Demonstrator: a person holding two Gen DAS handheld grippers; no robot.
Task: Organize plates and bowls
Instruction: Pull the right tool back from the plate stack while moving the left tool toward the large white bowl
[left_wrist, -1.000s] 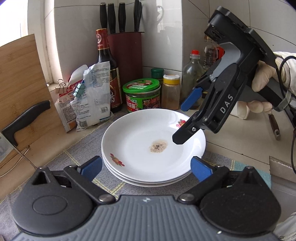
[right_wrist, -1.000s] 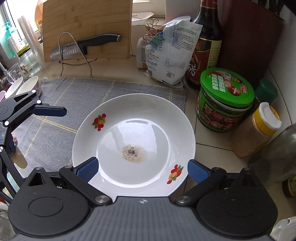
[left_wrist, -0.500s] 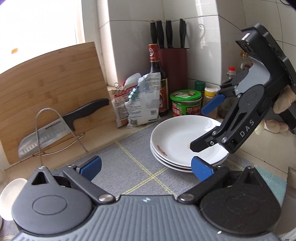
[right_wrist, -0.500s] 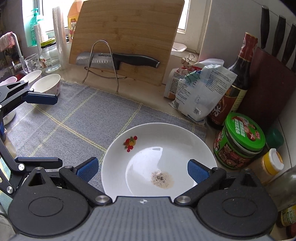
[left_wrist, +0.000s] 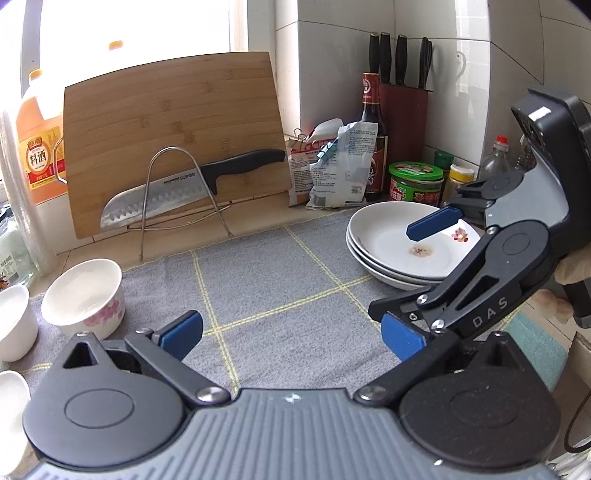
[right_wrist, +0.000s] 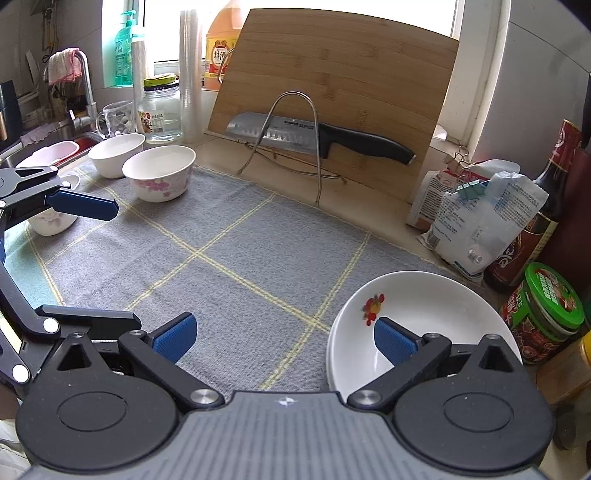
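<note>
Three white plates (left_wrist: 388, 236) with fruit prints are stacked at the right end of the grey mat (left_wrist: 277, 280); the top one has a brown stain. White bowls (left_wrist: 85, 295) (left_wrist: 14, 321) with pink flowers stand at the mat's left end. My left gripper (left_wrist: 291, 336) is open over the bare middle of the mat. My right gripper (left_wrist: 391, 271) hangs open in front of the plates, one blue pad above them. In the right wrist view the right gripper (right_wrist: 284, 339) is open, the plates (right_wrist: 424, 306) lie under its right finger, and several bowls (right_wrist: 159, 173) (right_wrist: 116, 151) sit far left.
A bamboo cutting board (right_wrist: 332, 92) leans on the wall with a knife (right_wrist: 314, 134) on a wire rack before it. Food bags (right_wrist: 480, 214), a sauce bottle (left_wrist: 373, 122), a green-lid jar (right_wrist: 546, 310) and a knife block (left_wrist: 402, 122) crowd the right corner. A sink and faucet (right_wrist: 83, 85) lie far left.
Both grippers have drawn back from the plates and swung left, staying open. The plates slid to the right of both views and the bowls came into view.
</note>
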